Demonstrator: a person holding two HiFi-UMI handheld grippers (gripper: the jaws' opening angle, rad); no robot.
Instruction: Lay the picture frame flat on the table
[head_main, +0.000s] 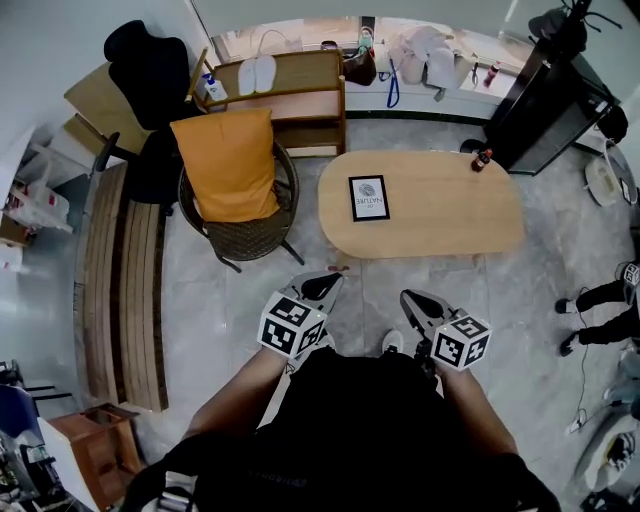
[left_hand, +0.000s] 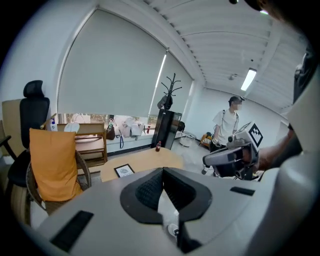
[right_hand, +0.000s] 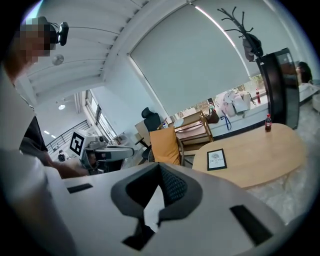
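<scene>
The black-framed picture frame (head_main: 369, 198) lies flat, face up, on the oval wooden table (head_main: 450, 225). It also shows in the left gripper view as the frame (left_hand: 124, 170) and in the right gripper view as the frame (right_hand: 216, 159). Both grippers hover over the floor close to my body, well short of the table. My left gripper (head_main: 322, 285) has its jaws shut with nothing between them (left_hand: 162, 171). My right gripper (head_main: 412, 298) is likewise shut and empty (right_hand: 160, 168).
A wicker chair with an orange cushion (head_main: 228, 165) stands left of the table. A small dark bottle (head_main: 483, 159) sits at the table's far right edge. A slatted wooden bench (head_main: 125, 290) runs along the left. A person's legs (head_main: 600, 300) are at the right, beside a black cabinet (head_main: 550, 95).
</scene>
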